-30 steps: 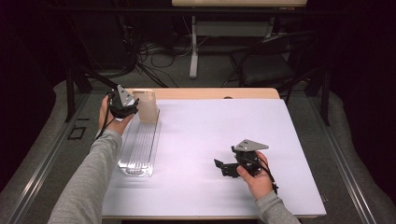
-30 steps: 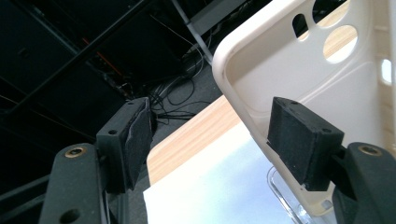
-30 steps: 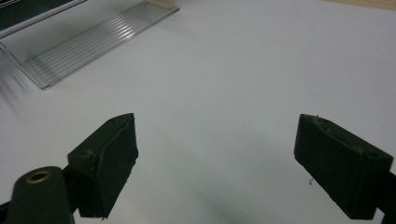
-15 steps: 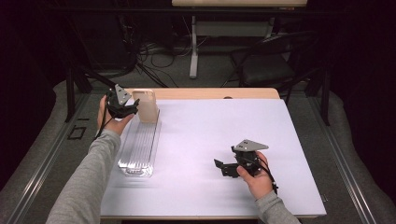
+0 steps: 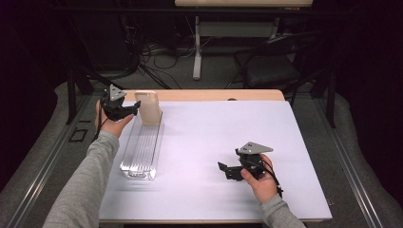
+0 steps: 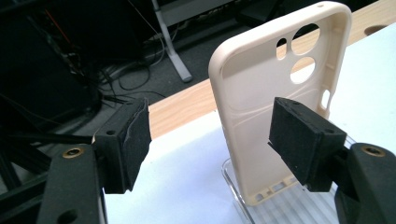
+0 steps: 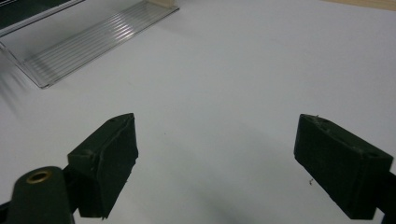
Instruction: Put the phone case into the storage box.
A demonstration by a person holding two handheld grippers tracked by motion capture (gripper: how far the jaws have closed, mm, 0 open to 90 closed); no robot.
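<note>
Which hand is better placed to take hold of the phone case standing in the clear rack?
Left. The left gripper hangs open right beside the phone case, upright in the rack. The right gripper is open over bare table, well away.

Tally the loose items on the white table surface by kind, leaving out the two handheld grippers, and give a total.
Cream phone case, standing upright in the far end of the rack: 1
Clear ribbed plastic rack: 1
Total: 2
</note>
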